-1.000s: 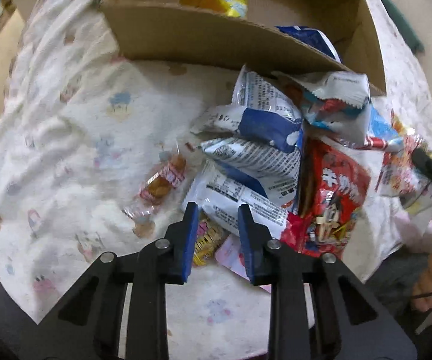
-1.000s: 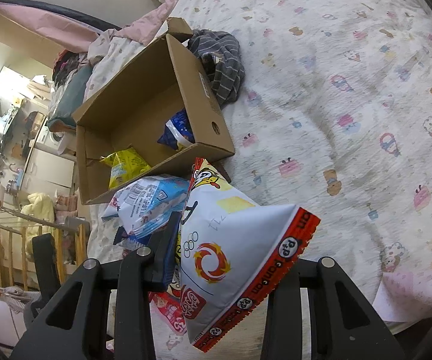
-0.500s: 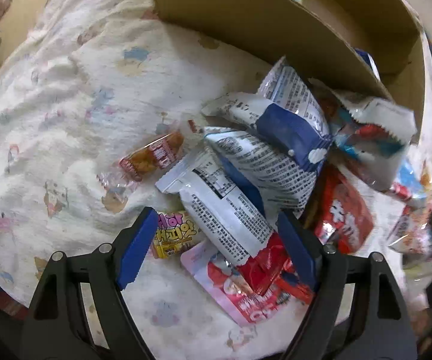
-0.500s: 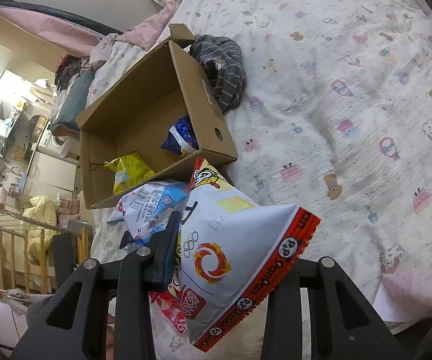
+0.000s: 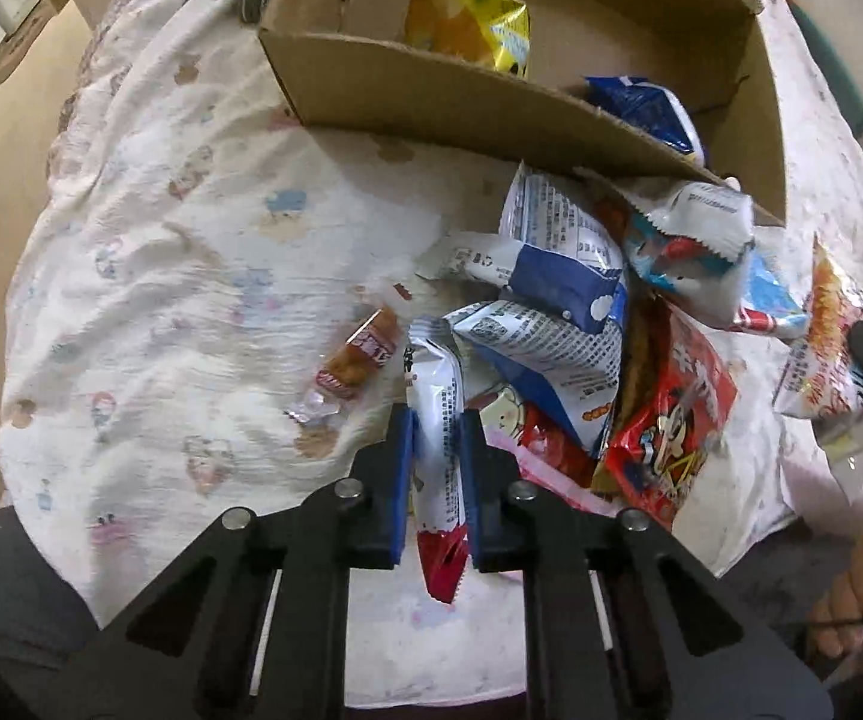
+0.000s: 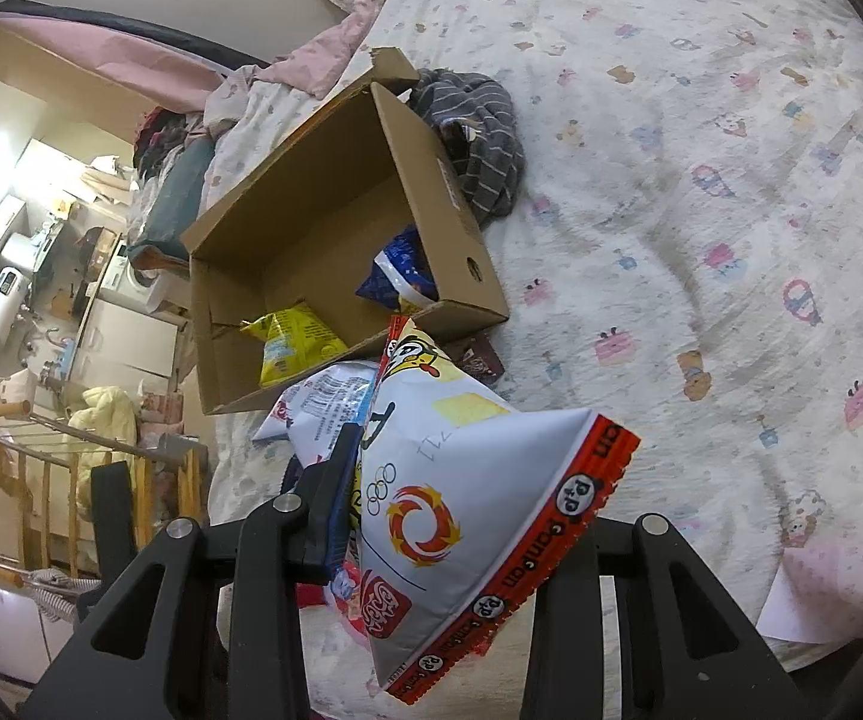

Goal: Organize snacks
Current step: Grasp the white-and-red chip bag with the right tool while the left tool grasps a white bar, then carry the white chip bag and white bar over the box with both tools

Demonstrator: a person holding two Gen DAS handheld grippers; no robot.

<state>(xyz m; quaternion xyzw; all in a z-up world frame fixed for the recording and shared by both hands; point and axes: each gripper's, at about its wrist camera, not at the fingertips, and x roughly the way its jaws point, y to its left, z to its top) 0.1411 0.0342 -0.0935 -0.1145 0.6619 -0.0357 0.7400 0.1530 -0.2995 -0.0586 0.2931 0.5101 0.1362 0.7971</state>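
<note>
Clearly both grippers are loaded. The left gripper (image 5: 436, 450) has its blue pads clamped on a slim white packet with a red end (image 5: 438, 456), pinched across its middle and hanging clear of the snack pile (image 5: 575, 336) on the patterned bedsheet (image 5: 179, 276). The right gripper (image 6: 467, 516) grips a puffed white bag with a red seam (image 6: 461, 510), held above the sheet in its own view; only the near finger shows, the other being hidden behind the bag. The cardboard box (image 5: 431, 102) sits just beyond the pile, already holding a yellow bag (image 5: 473, 24) and a blue bag (image 5: 641, 108). These packs look light, soft and air-filled, with slick foil skins, so they will likely crumple and slide rather than resist. A hold across the flat body or on a crimped end seam seems safest, since a puffed centre could squirm out or burst if squeezed hard. The slim packet is narrow enough that its present mid-body pinch looks secure, though its red tail dangles free and may swing. A small wrapped sweet (image 5: 359, 360) lies apart on the sheet beside the pile.
</note>
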